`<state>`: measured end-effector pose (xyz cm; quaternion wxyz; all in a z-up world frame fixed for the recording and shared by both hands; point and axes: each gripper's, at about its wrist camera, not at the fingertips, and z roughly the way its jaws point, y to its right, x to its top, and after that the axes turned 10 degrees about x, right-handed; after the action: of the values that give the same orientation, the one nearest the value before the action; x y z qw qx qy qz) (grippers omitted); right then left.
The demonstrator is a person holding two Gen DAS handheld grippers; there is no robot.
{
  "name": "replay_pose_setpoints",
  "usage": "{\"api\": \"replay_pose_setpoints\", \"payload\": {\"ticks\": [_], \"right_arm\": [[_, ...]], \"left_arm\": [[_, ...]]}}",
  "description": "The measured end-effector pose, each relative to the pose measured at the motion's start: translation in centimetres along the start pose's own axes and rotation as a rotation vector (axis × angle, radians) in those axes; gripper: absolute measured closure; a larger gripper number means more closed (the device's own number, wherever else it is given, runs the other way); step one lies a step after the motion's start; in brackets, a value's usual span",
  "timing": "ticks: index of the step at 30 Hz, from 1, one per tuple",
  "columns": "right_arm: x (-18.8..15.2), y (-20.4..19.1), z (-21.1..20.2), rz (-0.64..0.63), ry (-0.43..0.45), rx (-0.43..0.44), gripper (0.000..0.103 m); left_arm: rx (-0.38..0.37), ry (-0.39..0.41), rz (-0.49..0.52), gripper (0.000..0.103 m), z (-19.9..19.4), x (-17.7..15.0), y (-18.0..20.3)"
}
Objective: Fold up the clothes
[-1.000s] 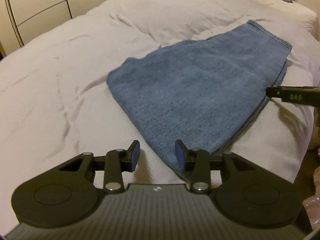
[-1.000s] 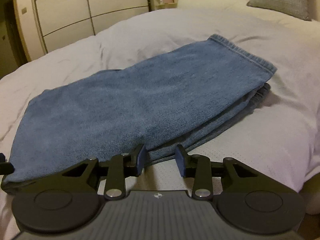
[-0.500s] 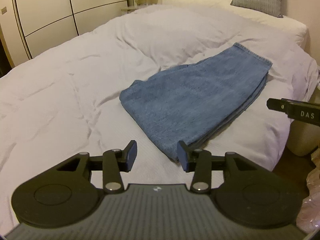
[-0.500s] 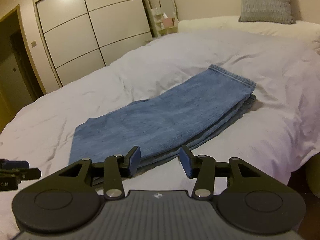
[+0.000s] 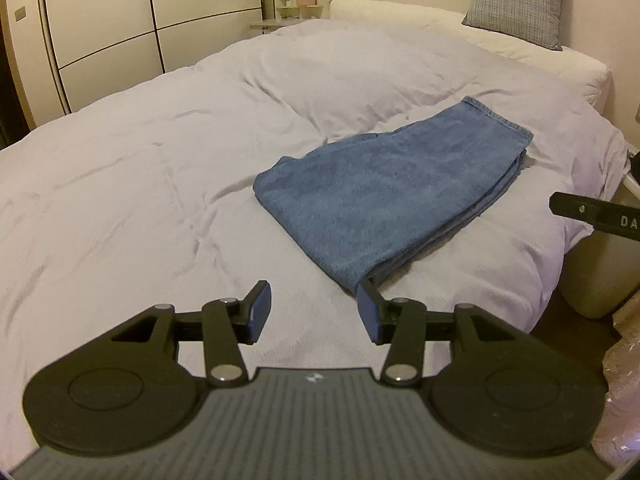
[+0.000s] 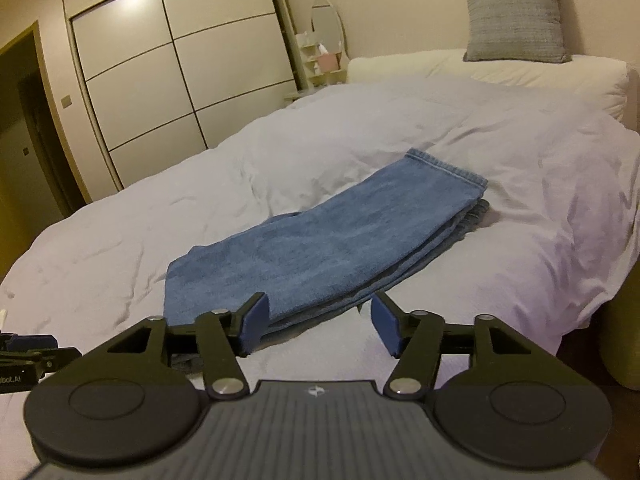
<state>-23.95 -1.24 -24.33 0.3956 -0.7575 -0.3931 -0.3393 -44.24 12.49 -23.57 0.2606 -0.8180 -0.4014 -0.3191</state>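
Left wrist view: my left gripper (image 5: 314, 308) hangs over the white bed (image 5: 120, 184), fingers apart, holding nothing.
Folded jeans (image 5: 384, 196) lie ahead, maybe not touched. Right wrist view alone shows my right gripper (image 6: 318, 322), fingers apart too, holding nothing.

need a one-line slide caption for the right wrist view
Right tool open and empty above the white duvet, folded blue jeans lying just ahead of its fingertips.
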Motion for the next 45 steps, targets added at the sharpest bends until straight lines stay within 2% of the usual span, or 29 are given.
{"api": "replay_pose_setpoints", "payload": {"ticks": [12, 26, 34, 39, 45], "right_arm": [[-0.5, 0.6, 0.3, -0.018, -0.044, -0.059, 0.034], [-0.6, 2.8, 1.1, 0.017, -0.064, -0.09, 0.031], [-1.4, 2.6, 3.2, -0.005, -0.097, -0.075, 0.031], [-2.3, 0.8, 5.0, -0.154, -0.105, -0.041, 0.031], [-5.2, -4.5, 8.7, -0.549, -0.141, 0.059, 0.031]], "left_arm": [[-0.051, -0.01, 0.001, 0.057, 0.4, 0.2, 0.7], [-0.047, -0.055, 0.045, 0.052, 1.9, -0.1, 3.0], [-0.045, -0.087, 0.017, 0.052, 3.8, -0.3, 1.5], [-0.058, -0.125, 0.018, 0.053, 6.1, -0.5, -0.5], [-0.091, -0.164, 0.048, 0.053, 8.3, -0.7, -2.3]]}}
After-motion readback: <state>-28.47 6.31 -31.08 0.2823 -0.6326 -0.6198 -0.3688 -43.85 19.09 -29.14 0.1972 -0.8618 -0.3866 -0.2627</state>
